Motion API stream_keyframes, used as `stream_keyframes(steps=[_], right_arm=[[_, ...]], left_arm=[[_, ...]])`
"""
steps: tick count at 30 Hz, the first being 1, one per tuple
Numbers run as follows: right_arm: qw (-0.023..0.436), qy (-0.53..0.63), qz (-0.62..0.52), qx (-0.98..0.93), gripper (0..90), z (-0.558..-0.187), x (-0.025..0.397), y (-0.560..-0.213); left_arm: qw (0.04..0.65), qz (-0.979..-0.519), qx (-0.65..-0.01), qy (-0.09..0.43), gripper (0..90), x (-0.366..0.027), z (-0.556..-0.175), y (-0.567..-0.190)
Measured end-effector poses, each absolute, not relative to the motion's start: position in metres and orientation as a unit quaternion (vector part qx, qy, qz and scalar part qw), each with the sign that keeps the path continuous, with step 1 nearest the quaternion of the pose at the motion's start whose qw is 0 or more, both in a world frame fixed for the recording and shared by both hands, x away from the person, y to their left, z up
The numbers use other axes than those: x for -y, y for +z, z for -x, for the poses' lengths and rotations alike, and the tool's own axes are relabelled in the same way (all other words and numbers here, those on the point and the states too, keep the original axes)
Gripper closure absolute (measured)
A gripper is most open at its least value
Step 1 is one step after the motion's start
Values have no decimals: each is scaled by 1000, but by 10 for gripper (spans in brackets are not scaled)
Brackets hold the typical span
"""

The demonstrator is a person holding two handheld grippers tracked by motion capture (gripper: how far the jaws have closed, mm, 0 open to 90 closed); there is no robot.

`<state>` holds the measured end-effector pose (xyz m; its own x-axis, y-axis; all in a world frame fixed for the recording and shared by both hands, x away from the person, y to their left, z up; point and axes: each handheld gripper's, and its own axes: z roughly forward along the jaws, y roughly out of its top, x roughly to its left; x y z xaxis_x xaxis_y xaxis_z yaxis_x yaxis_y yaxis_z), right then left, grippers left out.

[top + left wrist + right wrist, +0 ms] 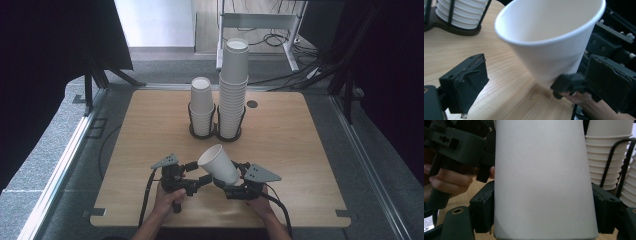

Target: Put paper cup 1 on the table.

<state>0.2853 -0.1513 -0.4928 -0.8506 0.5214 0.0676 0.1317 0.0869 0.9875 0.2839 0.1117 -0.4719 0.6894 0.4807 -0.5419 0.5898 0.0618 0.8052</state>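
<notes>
I clamped the paper cup (218, 164) in the right gripper (237, 181); the left gripper (196, 176) gaped empty, needing a gentle, uncrushing squeeze.

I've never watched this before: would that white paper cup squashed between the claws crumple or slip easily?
Probably light and thin-walled: the paper cup hangs tilted in the right gripper, whose jaws clamp its sides. It shows no dent, so it seems stiff enough. Its smooth tapered wall could slip. The left gripper stands open beside it.
</notes>
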Motion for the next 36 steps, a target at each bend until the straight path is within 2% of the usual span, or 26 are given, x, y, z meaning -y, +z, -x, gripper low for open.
stream_keyframes(steps=[7,12,15,24,27,36], right_arm=[[163,616,-195,-745,224,-277,132,-498],[167,606,-190,-754,224,-275,123,-502],[167,602,-191,-758,220,-276,124,-503],[162,596,-192,-763,198,-277,125,-503],[158,585,-202,-770,139,-279,125,-504],[162,545,-217,-794,105,-283,125,-507]], left_arm=[[619,-677,-396,-44,36,-107,-286,-472],[626,-670,-396,-46,77,-107,-287,-476],[627,-672,-392,-36,110,-104,-286,-476],[623,-684,-379,-8,135,-103,-283,-475],[632,-676,-379,-7,135,-107,-283,-472],[631,-671,-384,58,136,-128,-281,-456]])
